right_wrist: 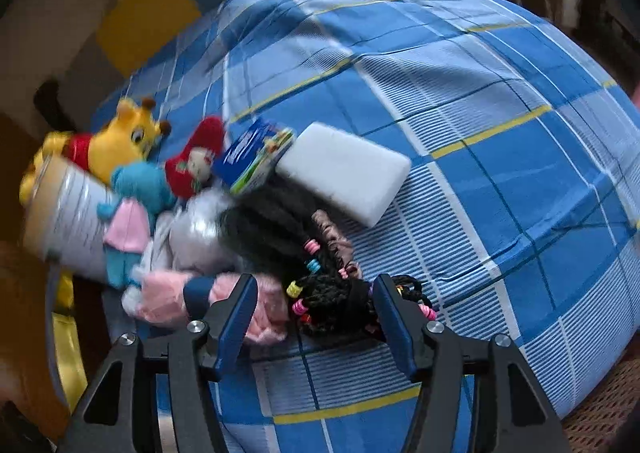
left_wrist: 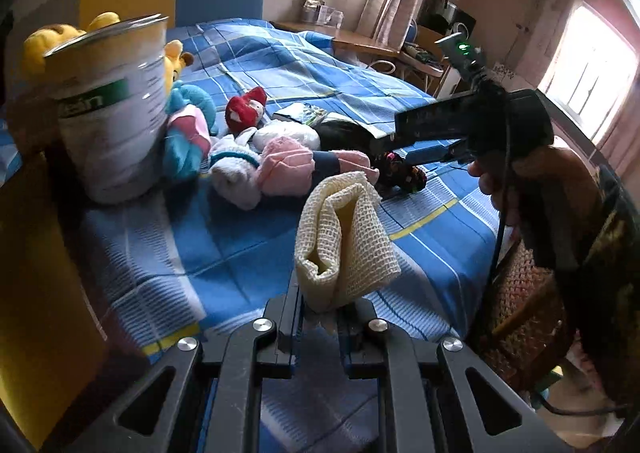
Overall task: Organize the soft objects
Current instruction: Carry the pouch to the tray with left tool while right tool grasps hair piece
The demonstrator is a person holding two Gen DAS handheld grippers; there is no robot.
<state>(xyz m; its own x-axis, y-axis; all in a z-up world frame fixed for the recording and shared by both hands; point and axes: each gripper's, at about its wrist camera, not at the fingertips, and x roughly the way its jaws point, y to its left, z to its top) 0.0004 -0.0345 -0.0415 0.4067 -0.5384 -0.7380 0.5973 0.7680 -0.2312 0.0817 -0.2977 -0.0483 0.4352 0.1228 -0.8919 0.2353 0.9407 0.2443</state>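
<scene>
Across the blue checked bedspread (right_wrist: 500, 157), the right gripper (right_wrist: 316, 305) gapes wide around the black braided bundle (right_wrist: 336, 301) lying crosswise between its fingers, while the left gripper (left_wrist: 320, 317) pinches a cream mesh cloth (left_wrist: 344, 245).

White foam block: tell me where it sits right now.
In the right wrist view the white foam block lies on the blue checked bedspread, centre frame, just right of the small book and above the black braided hairpiece.
</scene>
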